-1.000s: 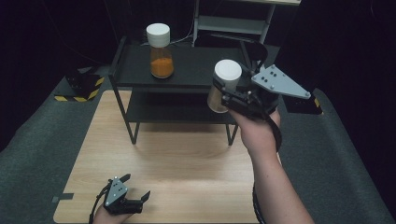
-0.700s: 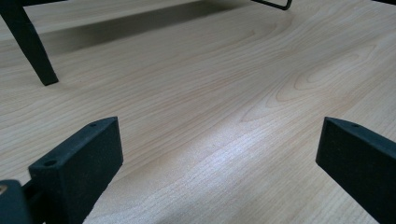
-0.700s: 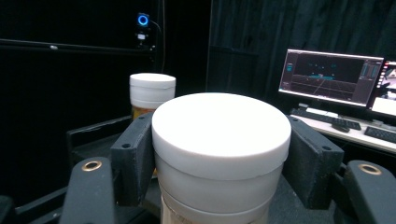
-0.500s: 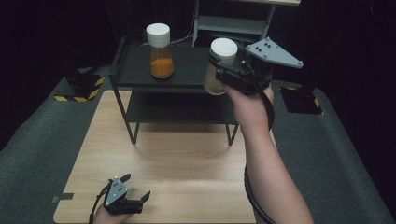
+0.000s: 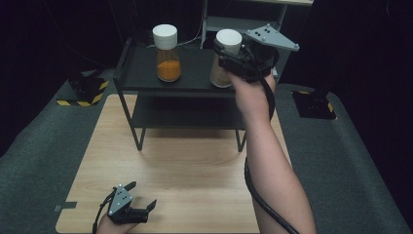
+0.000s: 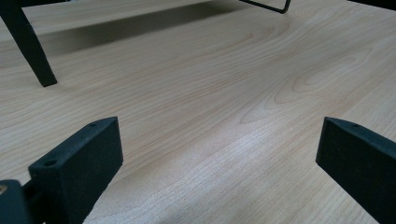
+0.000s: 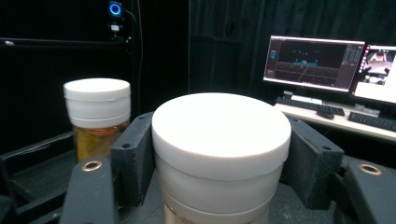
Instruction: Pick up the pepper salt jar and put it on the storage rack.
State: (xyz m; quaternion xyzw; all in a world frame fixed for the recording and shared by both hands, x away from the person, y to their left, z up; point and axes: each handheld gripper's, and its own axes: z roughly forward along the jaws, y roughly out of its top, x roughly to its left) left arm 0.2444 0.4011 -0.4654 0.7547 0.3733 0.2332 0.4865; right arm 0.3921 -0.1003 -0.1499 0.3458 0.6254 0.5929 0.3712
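The wooden tabletop (image 5: pixel 185 170) was pale, with visible grain, and sat on dark grey carpet (image 5: pixel 350 161); the room behind was black and its far parts could not be made out. A black two-tier shelf rack (image 5: pixel 146 78) stood at the tabletop's far edge. Its lower tier lay in shadow, and its contents, if any, could not be told. In the left gripper view one rack leg (image 6: pixel 28 46) was cut off by the top edge.

In the right gripper view, lit monitors (image 7: pixel 313 63) and keyboards stood on a desk well apart at the right; their screens were too small to read.

The person's right forearm (image 5: pixel 272 165) reached up from the bottom edge. The right gripper (image 5: pixel 229 58) was closed on a white-lidded jar (image 5: pixel 226 58) at the right end of the rack's top tier. Whether the jar base touched the tier could not be told. Its contents were mostly hidden by the jaws. A second white-lidded jar with orange contents (image 5: pixel 168 53) stood upright near the tier's left end.

The left gripper (image 5: pixel 141 197) rested near the tabletop's near left corner, jaws spread wide and holding nothing.
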